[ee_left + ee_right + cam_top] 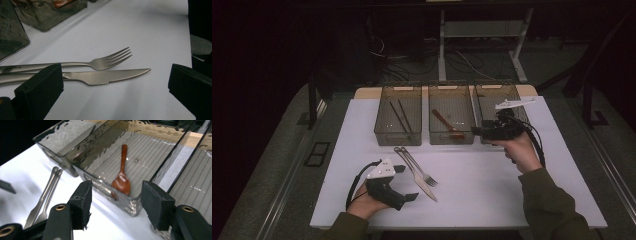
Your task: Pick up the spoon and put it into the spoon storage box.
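Observation:
A steel fork (424, 176) and a serrated knife (424, 186) lie side by side on the white table (492, 195). My left gripper (407, 182) rests just left of them, open. In the left gripper view its jaws (115, 92) stand wide apart, with the fork (110, 60) and knife (107, 76) lying ahead of them. My right gripper (475, 131) hovers at the front of the bins, pointing left. Its jaws (115, 205) are open with nothing between them. Beyond them a wooden spoon (121, 180) lies inside the middle bin (132, 203).
Three smoky clear bins stand in a row at the back. The left bin (384, 137) holds dark chopsticks (399, 116), the middle bin (437, 139) the wooden spoon (447, 125). The right bin (492, 95) is behind my right hand. Bare tabletop lies at the front right.

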Action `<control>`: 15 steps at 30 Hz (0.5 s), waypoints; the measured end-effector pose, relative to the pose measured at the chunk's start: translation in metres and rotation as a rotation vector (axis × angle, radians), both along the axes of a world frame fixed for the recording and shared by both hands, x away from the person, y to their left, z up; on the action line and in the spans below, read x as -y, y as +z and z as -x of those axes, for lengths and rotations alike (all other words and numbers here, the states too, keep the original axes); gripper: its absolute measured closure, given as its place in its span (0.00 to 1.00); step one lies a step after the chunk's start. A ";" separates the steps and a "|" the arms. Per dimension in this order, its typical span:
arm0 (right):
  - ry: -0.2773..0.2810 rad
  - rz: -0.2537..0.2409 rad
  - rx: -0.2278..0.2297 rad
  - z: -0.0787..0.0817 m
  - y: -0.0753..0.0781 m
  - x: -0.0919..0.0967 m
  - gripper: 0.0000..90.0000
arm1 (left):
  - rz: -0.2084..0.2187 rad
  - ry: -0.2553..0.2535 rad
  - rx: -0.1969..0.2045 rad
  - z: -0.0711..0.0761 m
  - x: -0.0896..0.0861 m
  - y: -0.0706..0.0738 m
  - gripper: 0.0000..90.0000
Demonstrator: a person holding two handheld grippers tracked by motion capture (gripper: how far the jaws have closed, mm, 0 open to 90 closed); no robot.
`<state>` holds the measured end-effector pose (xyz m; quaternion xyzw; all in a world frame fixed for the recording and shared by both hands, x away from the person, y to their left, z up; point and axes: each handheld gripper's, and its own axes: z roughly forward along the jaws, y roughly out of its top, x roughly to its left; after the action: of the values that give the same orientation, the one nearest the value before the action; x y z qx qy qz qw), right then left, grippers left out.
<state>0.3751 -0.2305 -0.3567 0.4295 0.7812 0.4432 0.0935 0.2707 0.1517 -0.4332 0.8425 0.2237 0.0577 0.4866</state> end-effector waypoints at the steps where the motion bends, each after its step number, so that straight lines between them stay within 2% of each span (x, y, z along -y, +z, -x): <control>1: 0.004 -0.002 0.003 0.003 0.000 0.002 0.47 | 0.000 0.000 0.000 0.000 0.000 0.000 0.00; 8: 0.033 -0.020 0.006 0.025 -0.009 0.011 0.45 | 0.001 0.001 0.001 0.000 0.000 0.000 0.00; 15: 0.066 -0.004 -0.006 0.044 -0.020 0.018 0.44 | 0.003 0.007 0.001 0.000 -0.002 0.001 0.00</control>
<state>0.3307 -0.2487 -0.3771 0.4050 0.7943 0.4465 0.0755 0.2707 0.1537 -0.4326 0.8411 0.2264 0.0597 0.4876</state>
